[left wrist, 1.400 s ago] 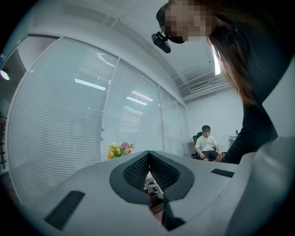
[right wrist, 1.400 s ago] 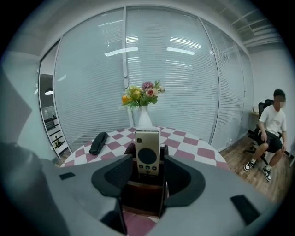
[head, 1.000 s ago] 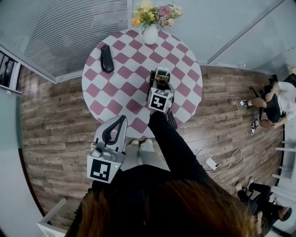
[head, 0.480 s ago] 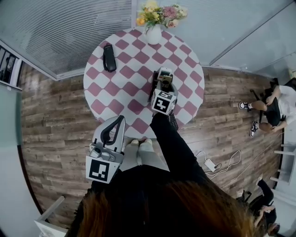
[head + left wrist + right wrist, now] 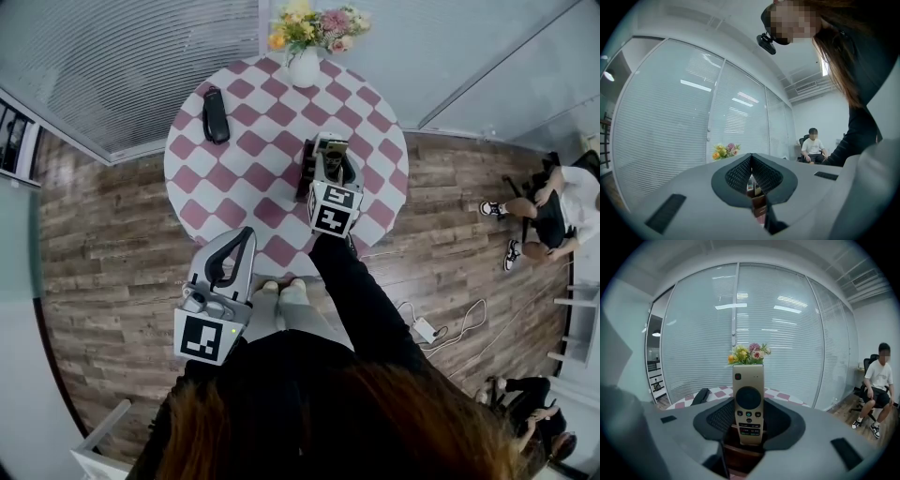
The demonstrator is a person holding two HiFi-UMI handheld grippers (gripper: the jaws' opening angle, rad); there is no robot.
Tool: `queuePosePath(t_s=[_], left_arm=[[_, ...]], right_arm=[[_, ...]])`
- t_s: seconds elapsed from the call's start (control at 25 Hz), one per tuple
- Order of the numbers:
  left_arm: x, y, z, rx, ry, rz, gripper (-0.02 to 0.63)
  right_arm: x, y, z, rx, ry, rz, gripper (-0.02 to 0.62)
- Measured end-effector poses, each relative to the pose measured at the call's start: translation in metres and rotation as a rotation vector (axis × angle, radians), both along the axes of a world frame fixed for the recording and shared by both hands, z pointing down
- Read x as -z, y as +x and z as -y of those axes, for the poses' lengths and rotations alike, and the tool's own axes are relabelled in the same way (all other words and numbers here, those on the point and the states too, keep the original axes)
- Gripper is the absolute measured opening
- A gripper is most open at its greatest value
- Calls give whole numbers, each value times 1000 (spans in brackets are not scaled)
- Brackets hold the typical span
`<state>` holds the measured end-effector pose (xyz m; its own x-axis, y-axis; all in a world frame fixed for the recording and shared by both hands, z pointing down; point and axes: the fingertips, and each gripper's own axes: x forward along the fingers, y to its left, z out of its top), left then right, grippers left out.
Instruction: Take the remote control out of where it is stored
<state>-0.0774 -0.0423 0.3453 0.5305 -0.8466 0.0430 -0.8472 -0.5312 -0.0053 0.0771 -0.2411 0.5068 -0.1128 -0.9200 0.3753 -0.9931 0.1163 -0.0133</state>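
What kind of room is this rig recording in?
Likely an office lounge or meeting corner: glass partition walls with blinds, a person seated on an office chair, and a round checkered table with a flower vase.

remote [image 5: 334, 149] mostly hidden under right tool [image 5: 330, 159] from above, holder [image 5: 307, 174] largely covered too, dark item [image 5: 216, 116] upper left of worktop [image 5: 246, 183] too small to identify

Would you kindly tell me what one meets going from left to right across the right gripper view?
black item → remote control → seated person
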Motion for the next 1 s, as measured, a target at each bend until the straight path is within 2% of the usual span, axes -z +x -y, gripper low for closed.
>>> queuePosePath(t_s=[0.44, 0.6, 0.8, 1.0], left_arm=[[1, 3, -2, -9, -1, -17, 9], [4, 6, -2, -19, 6, -20, 9], [3, 14, -1, -40, 6, -27, 9], [2, 18, -1, -52, 1, -28, 9]], right_arm=[[53, 20, -48, 60, 100, 55, 198], [69, 27, -64, 76, 122, 45, 198], [69, 43, -83, 73, 118, 36, 198], [54, 62, -103, 70, 74, -3, 198]])
